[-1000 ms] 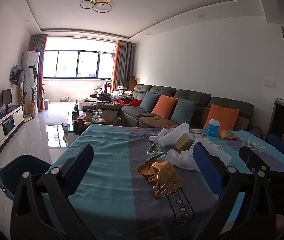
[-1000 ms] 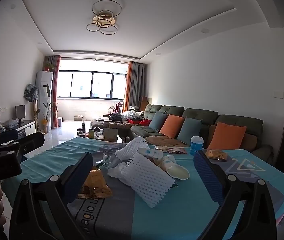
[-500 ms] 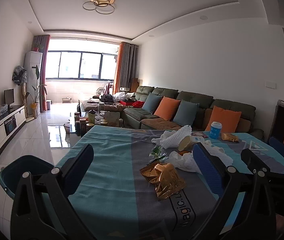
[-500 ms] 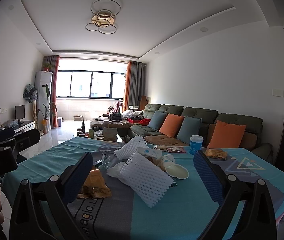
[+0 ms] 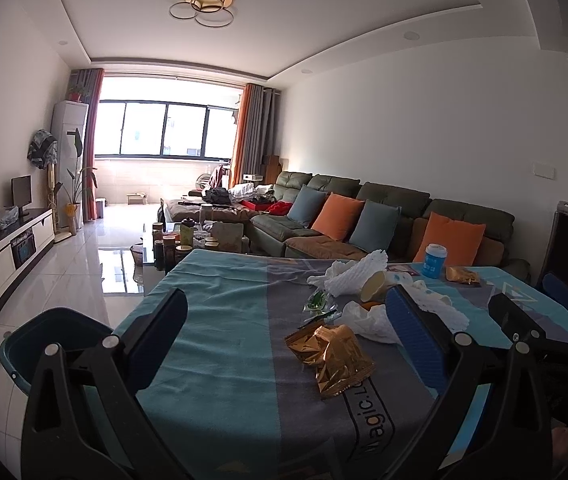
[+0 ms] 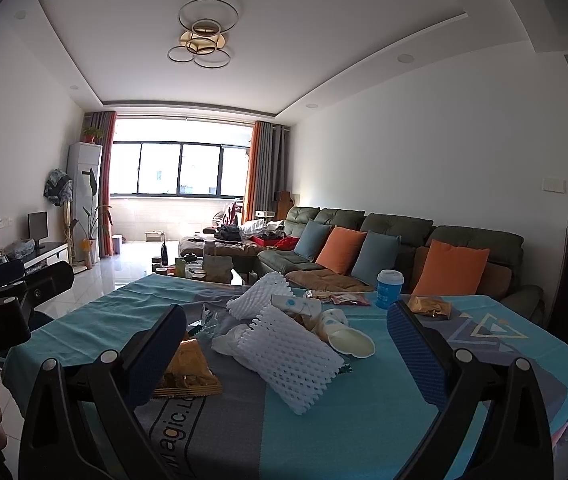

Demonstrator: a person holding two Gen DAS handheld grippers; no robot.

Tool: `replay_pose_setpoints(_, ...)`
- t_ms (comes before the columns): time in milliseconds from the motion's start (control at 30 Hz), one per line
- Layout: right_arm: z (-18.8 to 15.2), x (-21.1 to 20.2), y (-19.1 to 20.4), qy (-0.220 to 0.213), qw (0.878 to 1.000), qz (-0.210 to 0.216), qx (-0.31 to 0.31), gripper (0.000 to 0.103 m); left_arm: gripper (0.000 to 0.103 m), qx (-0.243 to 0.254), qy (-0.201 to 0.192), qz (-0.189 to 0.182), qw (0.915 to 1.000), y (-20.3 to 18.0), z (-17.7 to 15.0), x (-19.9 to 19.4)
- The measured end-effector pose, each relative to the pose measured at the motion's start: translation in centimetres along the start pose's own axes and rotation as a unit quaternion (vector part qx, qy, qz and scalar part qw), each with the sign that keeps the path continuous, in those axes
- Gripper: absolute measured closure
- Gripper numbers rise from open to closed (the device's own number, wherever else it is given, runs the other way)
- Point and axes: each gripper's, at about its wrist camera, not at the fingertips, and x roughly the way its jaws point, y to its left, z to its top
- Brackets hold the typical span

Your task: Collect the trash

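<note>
Tablecloth (image 5: 223,344) lettered "Magic.L…", gold wrapper (image 5: 330,356) beside — both hand-held grippers spread, empty.

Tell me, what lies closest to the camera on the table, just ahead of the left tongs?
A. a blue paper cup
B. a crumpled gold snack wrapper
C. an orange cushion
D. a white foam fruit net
B: the gold snack wrapper lies nearest on the table, between the open fingers of the left tongs, while the cup stands far back.
</note>
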Motion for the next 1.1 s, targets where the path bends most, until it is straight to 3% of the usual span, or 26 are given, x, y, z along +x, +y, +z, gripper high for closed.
replay_pose_setpoints(767, -0.4, -0.1, -0.6, 0.007, 1.0, -0.002, 0.007, 0.006, 0.005, 0.013, 0.008, 0.0, 0.9999, -0.7, 0.2, -0.2)
replay_pose_setpoints(1100, -0.8, 1.7, -1.8, 0.034, 0.999, -0.012, 0.013, 0.006, 0.005, -0.005, 0.058, -0.042, 0.9974, -1.0, 0.1, 3.0)
